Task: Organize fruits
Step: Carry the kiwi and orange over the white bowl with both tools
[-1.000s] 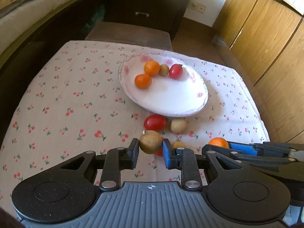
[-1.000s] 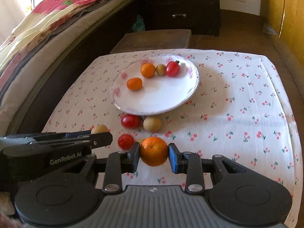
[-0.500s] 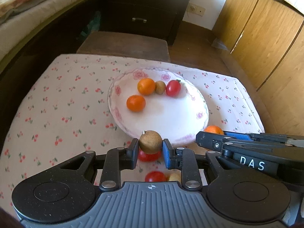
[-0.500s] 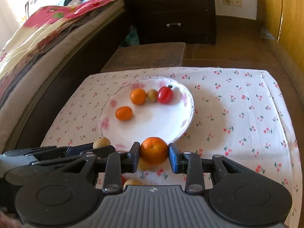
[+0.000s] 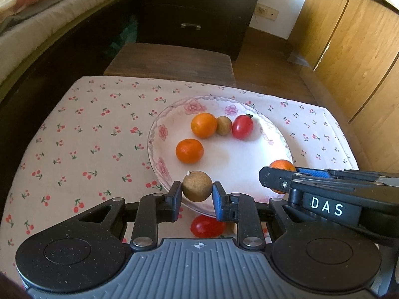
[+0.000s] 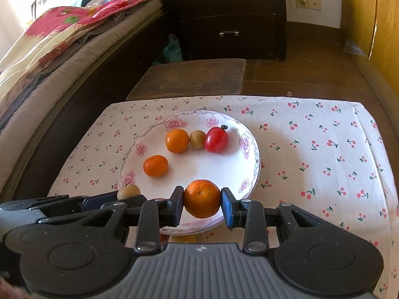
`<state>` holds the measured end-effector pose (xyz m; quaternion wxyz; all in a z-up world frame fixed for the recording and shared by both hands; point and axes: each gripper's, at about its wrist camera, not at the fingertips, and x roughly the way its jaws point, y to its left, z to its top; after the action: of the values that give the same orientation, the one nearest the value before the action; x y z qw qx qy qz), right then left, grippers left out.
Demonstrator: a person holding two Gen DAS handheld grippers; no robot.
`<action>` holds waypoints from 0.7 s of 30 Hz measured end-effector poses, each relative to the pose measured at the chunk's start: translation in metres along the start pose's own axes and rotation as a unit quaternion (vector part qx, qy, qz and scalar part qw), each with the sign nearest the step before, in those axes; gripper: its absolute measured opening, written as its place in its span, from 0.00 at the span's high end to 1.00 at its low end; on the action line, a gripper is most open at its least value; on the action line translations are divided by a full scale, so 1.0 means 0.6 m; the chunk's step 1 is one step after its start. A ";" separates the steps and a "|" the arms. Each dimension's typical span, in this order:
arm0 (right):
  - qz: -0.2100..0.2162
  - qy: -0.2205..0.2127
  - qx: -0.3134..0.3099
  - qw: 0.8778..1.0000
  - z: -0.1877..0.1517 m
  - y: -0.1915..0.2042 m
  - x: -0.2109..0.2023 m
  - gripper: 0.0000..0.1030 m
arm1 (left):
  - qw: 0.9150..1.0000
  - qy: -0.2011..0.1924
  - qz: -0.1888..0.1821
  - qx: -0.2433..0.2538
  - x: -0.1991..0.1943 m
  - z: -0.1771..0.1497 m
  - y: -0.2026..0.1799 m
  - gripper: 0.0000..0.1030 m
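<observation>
Left wrist view: left gripper (image 5: 197, 196) clamps a brown round fruit (image 5: 197, 186) between both pads, held over the near rim of the plate (image 5: 159, 134); right gripper (image 5: 276, 174) enters from the right, closed on a held orange (image 5: 281, 165) over the plate's near right edge; whether either fruit touches the plate I cannot tell.

Plate sits on a cherry-print cloth (image 5: 87, 134); on it, far side, a row touching or nearly so: far orange (image 5: 204, 125), small brown fruit (image 5: 223, 125), red tomato (image 5: 242, 126); a second orange (image 5: 189, 150) lies apart, nearer and to the left.

Loose tomato (image 5: 207, 226) rests on the cloth just near of the plate rim, partly hidden by the left gripper.

Right wrist view: right gripper (image 6: 202, 199) grips the held orange (image 6: 202, 198) squarely, pads pressed on both sides; left gripper (image 6: 124, 196) visible at left with the brown round fruit (image 6: 128, 191) at its tip; something yellowish shows below the plate rim, mostly hidden.
</observation>
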<state>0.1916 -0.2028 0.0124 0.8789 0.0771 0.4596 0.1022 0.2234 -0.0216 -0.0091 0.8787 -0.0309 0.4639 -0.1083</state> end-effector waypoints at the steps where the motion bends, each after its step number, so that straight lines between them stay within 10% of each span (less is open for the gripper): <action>1: -0.001 0.000 0.000 1.000 0.001 -0.001 0.002 0.68 | 1.000 -0.001 0.001 0.000 0.001 0.001 0.000 0.68; 21: 0.000 -0.005 0.001 1.000 0.006 -0.003 0.018 0.66 | 1.000 -0.006 0.016 0.009 0.008 0.003 -0.004 0.68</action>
<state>0.2010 -0.2021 0.0055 0.8810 0.0782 0.4556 0.1011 0.2269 -0.0251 -0.0115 0.8836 -0.0164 0.4576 -0.0979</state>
